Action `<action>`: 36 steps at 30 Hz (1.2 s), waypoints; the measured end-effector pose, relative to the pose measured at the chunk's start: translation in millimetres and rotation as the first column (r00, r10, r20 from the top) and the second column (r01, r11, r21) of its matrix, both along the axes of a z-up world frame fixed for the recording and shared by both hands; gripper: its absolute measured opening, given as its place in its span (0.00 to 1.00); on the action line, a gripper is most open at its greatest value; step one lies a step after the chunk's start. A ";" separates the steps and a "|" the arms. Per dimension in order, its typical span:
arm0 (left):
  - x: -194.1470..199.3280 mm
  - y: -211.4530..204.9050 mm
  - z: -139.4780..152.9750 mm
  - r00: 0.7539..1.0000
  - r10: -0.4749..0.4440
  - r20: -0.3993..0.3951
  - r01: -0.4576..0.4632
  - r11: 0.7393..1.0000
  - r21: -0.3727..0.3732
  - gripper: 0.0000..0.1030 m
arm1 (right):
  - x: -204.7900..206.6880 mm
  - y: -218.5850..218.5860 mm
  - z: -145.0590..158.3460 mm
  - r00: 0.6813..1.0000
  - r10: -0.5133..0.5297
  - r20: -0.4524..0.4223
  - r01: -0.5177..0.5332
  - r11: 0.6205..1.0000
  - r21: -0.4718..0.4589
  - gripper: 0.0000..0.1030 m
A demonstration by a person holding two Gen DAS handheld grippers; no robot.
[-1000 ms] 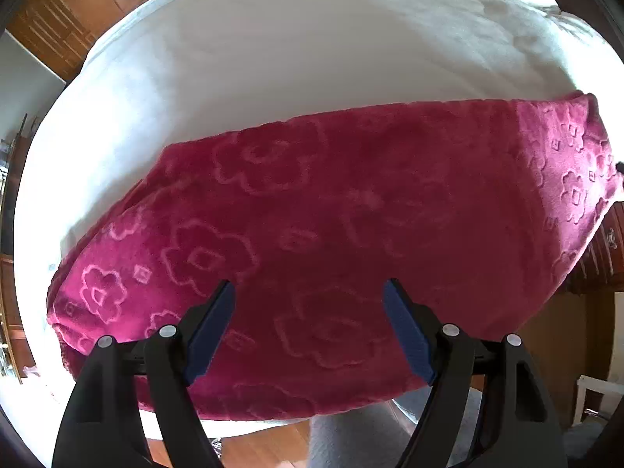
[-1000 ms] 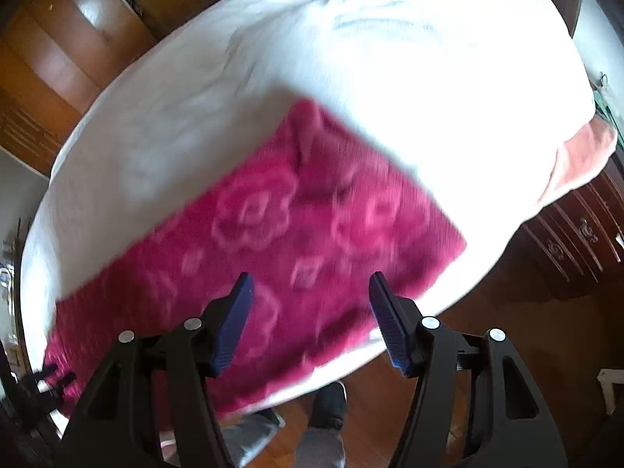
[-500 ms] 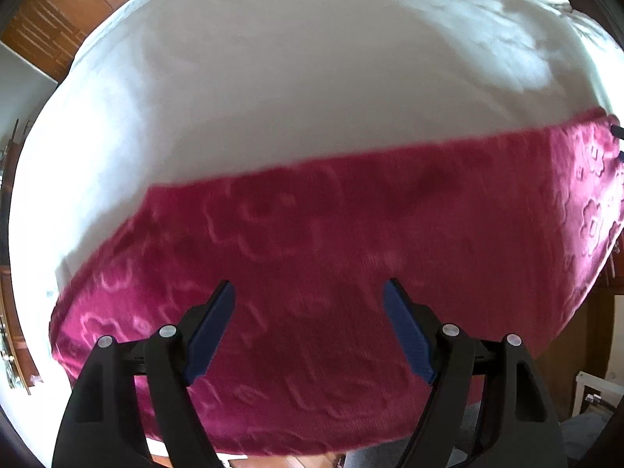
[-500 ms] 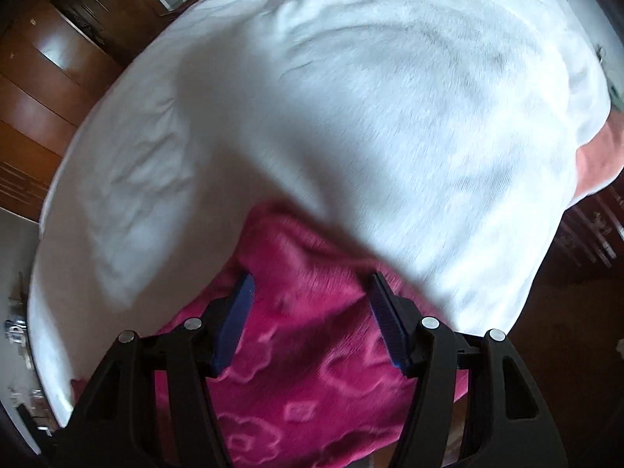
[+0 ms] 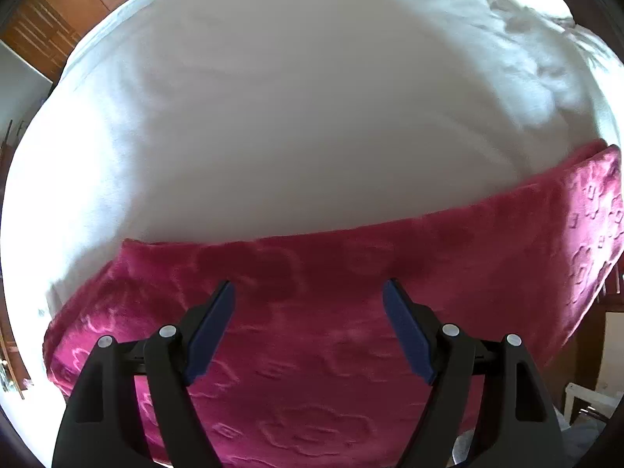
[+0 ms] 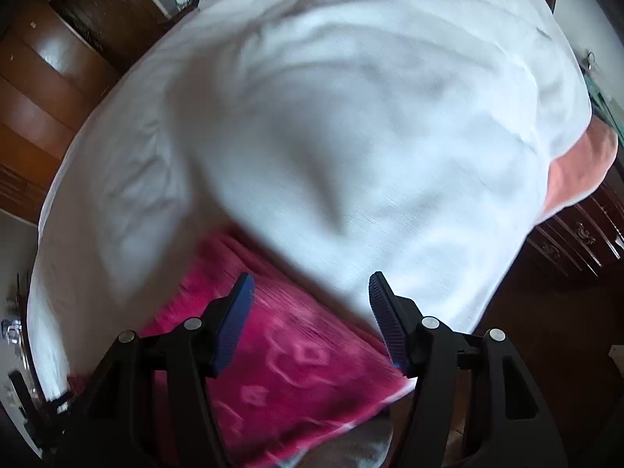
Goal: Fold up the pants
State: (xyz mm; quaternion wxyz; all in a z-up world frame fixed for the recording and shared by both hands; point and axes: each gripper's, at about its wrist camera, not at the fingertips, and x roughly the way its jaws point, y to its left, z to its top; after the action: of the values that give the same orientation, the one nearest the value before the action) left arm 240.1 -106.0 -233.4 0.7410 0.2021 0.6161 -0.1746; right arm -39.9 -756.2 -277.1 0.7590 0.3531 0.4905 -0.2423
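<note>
Lying along the near edge of the bed (image 5: 296, 117), the pink pants (image 5: 351, 312) look like one long flat band with flower shapes pressed into the fuzzy cloth. They seem to be folded lengthwise already, one leg on the other (I cannot see the layers, so this is a guess). What is left, I think, is to fold the long band into a shorter stack.

The left gripper (image 5: 308, 304) hangs over the middle of the pants with its two blue fingers spread wide and nothing between them. The right gripper (image 6: 310, 296) hangs over the far edge of the pants, where the cloth meets the white sheet (image 6: 351, 136). Its fingers are spread wide too and hold nothing. That view is blurry.

There is lots of open room. The white sheet runs bare from the pants all the way to the far edge of the bed. An orange pillow (image 6: 581, 167) sits at the far right corner, well apart. The near edge is close, so part of the pants may hang over it.
</note>
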 end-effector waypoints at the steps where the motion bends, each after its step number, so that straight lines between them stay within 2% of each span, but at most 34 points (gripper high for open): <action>1: -2.8 -4.8 0.4 1.000 0.006 0.001 -0.006 1.000 0.000 0.75 | -11.8 -3.5 -2.0 1.000 0.013 -0.005 -0.013 1.000 0.023 0.61; 4: -15.3 -22.0 0.1 0.999 0.044 -0.006 -0.044 0.999 -0.004 0.75 | -31.5 -8.8 -13.9 0.999 0.037 -0.012 -0.036 0.996 0.085 0.68; 7: -34.7 -44.5 -0.3 0.998 0.062 -0.015 -0.062 0.998 -0.011 0.75 | -49.4 -13.3 -25.1 0.998 0.056 0.004 -0.056 0.986 0.157 0.68; 11: -61.6 -76.9 -5.9 0.999 0.037 -0.025 -0.038 0.999 -0.010 0.75 | -55.9 -13.1 -40.2 0.994 0.101 0.027 -0.105 0.969 0.222 0.69; 17: -83.6 -114.6 -0.2 1.000 0.002 -0.009 -0.002 1.000 -0.004 0.75 | -42.0 -5.4 -56.0 0.975 0.211 0.069 -0.222 0.942 0.252 0.68; 24: -117.1 -120.3 8.7 0.999 0.048 0.013 -0.048 0.999 0.016 0.75 | -15.6 -2.0 -79.9 0.959 0.278 0.058 -0.283 0.924 0.256 0.67; 28: -129.3 -94.1 10.3 0.997 0.081 0.012 -0.081 0.996 0.026 0.75 | -9.1 9.3 -79.3 0.941 0.330 0.071 -0.336 0.905 0.259 0.58; 30: -136.9 -86.5 11.3 0.995 0.097 0.011 -0.097 0.995 0.028 0.75 | -7.4 13.4 -80.8 0.934 0.349 0.072 -0.355 0.898 0.261 0.50; 32: -142.8 -82.9 11.0 0.994 0.107 0.012 -0.108 0.994 0.025 0.75 | -5.6 16.5 -80.5 0.928 0.365 0.077 -0.372 0.890 0.264 0.42; 36: -157.4 -77.0 15.3 0.992 0.127 0.016 -0.127 0.992 0.016 0.75 | -0.6 16.3 -77.9 0.918 0.388 0.083 -0.395 0.877 0.275 0.33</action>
State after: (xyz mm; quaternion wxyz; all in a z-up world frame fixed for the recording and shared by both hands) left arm 82.7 -183.0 -218.1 0.7536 0.1701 0.6235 -0.1202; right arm -40.5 -739.9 -355.0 0.7393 0.3556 0.5718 -0.0061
